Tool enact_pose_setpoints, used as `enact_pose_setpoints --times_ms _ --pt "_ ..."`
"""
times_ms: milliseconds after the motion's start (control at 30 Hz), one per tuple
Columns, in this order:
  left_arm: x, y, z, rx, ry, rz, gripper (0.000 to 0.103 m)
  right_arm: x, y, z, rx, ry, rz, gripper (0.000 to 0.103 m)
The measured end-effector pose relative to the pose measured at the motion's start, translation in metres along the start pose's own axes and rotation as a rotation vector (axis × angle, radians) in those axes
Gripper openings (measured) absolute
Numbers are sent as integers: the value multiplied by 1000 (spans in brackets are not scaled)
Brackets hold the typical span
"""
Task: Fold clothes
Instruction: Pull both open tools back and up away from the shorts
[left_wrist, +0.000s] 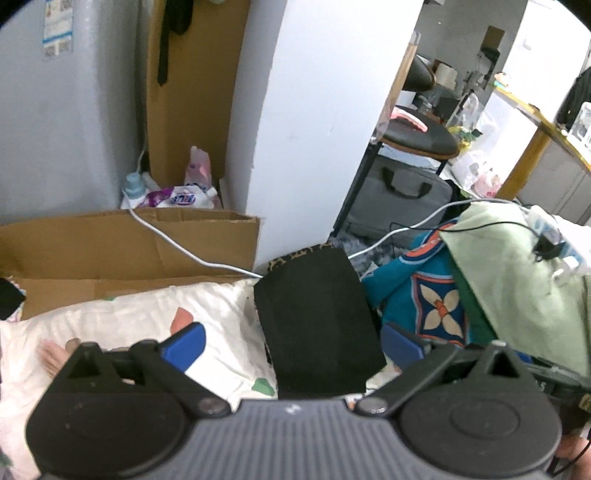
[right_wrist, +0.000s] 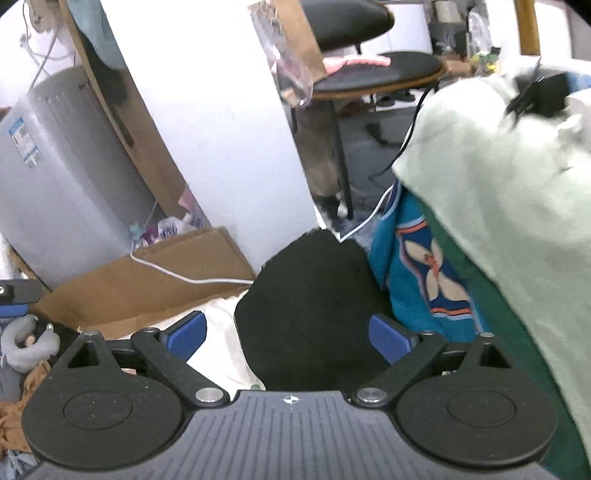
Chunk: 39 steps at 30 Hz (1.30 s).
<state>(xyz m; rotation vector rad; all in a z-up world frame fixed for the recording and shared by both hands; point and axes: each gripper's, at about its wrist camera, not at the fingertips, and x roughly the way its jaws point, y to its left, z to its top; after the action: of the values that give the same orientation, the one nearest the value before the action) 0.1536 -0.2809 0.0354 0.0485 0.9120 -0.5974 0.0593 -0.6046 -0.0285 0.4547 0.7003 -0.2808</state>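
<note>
The left tool (left_wrist: 291, 349) stands released, its two blue-padded fingers (left_wrist: 186, 345) spread wide with nothing pinched between them. In the left wrist view a folded black fabric garment (left_wrist: 317, 321) lies flat in a neat rectangle at the centre of the frame, between the spread fingers but below them and not touched by either pad. It rests on a white bedsheet with coloured patches (left_wrist: 129, 325), which spreads from the garment toward nine o'clock. At three o'clock of the black garment sits a teal cloth with an orange-and-cream flower pattern (left_wrist: 436, 299), just beside it, and a pale green towel-like cloth (left_wrist: 517, 288) drapes over that cloth further toward three o'clock. A flattened brown cardboard sheet (left_wrist: 122, 254) lies at ten o'clock of the garment, with a thin white cable (left_wrist: 177, 247) running across it toward the garment's far edge.

The right tool (right_wrist: 288, 334) is likewise released, its blue pads (right_wrist: 389, 338) far apart and holding nothing. In the right wrist view the same black garment (right_wrist: 310, 314) fills the gap below the fingers, the teal patterned cloth (right_wrist: 417, 266) at its two o'clock and the pale green cloth (right_wrist: 498, 206) above that. A white wall corner (right_wrist: 221, 129) rises at twelve o'clock.
</note>
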Motion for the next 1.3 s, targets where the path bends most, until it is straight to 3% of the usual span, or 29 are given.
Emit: enact_pose_setpoints --times_ms 267,500,633,833,967,1067,1300 --pt "-61 -6 -16 7 -1 32 102 -74 20 -2 -23 -6 -5 98" --pt "-135 0 -46 15 10 -25 102 -149 50 -1 -134 -29 -43 102" --pt "-183 15 -59 78 -32 -45 103 -188 55 -2 -95 -45 -50 102" --pt "-233 49 -68 38 -117 50 103 -226 77 -7 -95 -90 -7 102" --pt "-262 69 -76 20 -189 163 103 -244 97 -9 -97 -111 -4 102" --pt "-281 90 -79 -47 -206 187 103 -250 114 -10 -109 -110 10 102" --pt "-293 113 -97 -77 -200 265 103 -252 147 -13 -117 -114 83 102"
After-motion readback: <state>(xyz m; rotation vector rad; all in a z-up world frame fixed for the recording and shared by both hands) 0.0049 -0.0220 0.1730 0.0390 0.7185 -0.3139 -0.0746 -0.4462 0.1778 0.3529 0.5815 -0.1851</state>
